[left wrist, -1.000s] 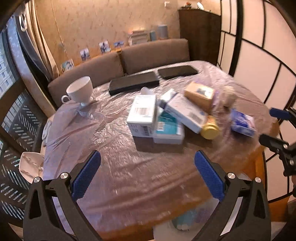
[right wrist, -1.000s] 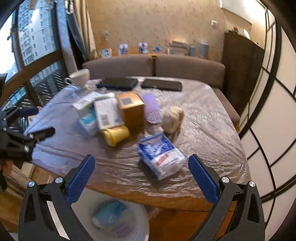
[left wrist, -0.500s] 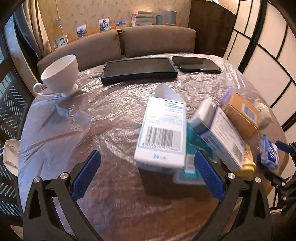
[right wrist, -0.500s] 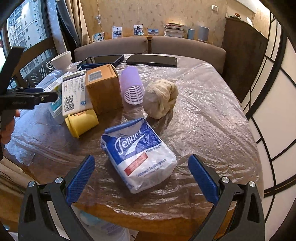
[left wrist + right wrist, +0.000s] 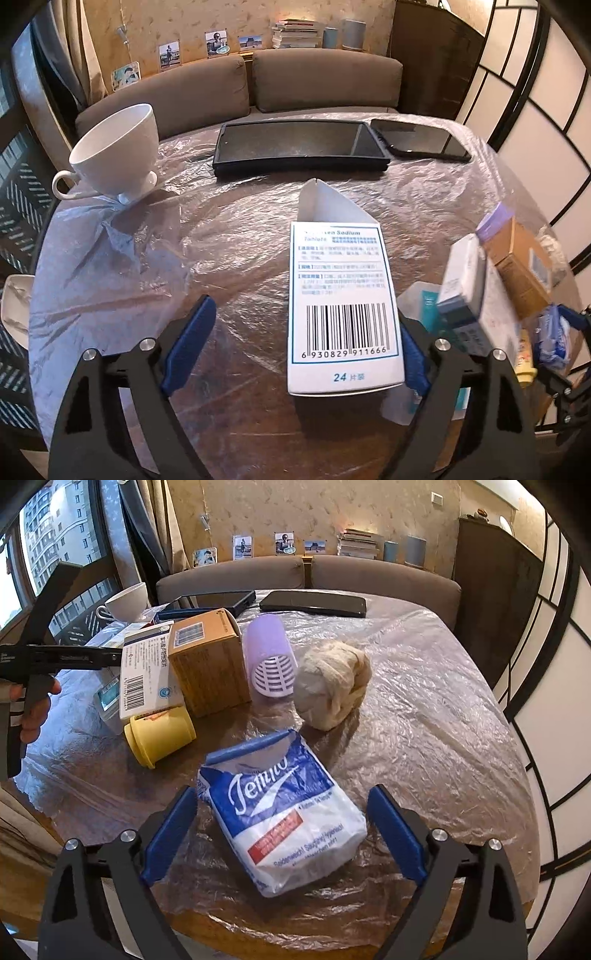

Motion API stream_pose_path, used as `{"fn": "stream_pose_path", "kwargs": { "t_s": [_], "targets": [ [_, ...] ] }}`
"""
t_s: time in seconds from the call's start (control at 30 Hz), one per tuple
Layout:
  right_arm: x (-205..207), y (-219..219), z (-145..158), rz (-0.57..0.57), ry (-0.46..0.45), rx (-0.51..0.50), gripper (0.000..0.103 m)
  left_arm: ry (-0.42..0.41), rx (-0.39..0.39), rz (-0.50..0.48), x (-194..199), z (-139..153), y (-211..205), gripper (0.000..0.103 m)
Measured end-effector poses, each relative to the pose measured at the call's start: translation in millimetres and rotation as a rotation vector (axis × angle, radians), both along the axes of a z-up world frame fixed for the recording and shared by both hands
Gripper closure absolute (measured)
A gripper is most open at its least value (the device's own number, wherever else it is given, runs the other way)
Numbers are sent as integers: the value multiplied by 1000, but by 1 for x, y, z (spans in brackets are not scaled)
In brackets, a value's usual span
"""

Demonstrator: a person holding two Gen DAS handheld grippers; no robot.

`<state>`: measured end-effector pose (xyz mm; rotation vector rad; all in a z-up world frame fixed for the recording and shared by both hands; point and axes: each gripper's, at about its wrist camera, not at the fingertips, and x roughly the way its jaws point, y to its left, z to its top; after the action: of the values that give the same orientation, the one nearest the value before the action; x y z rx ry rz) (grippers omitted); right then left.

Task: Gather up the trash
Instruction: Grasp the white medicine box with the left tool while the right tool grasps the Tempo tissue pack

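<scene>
A white medicine box (image 5: 341, 306) with a barcode lies on the film-covered round table (image 5: 229, 236). My left gripper (image 5: 303, 328) straddles it with its jaws closing. The right pad sits against the box's side; the left pad (image 5: 188, 339) stands well clear. A blue-and-white tissue pack (image 5: 284, 819) lies near the table's front edge between the fingers of my right gripper (image 5: 282, 794). Its jaws are closing too, and the right pad (image 5: 395, 834) stays apart from the pack.
Beside the tissue pack lie a yellow cup (image 5: 160, 734), a brown carton (image 5: 207, 664), a purple cylinder (image 5: 269, 661) and a cloth wad (image 5: 332, 683). A white cup (image 5: 114, 147), a black tray (image 5: 295, 147) and a dark tablet (image 5: 417, 140) stand further back. A sofa lies behind.
Both grippers came forward and down over the table. The white box now lies between the left fingers and the tissue pack between the right ones. Both pairs of fingers stand narrower.
</scene>
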<state>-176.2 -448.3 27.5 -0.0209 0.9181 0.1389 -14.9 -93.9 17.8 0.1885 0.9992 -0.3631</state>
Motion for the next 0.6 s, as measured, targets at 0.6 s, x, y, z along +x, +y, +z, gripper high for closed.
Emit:
{"fn": "stream_pose_path", "kwargs": {
  "t_s": [0.6],
  "targets": [
    [-4, 9, -3, 39, -32, -16, 30, -67, 46, -23, -4, -7, -13, 37]
  ]
}}
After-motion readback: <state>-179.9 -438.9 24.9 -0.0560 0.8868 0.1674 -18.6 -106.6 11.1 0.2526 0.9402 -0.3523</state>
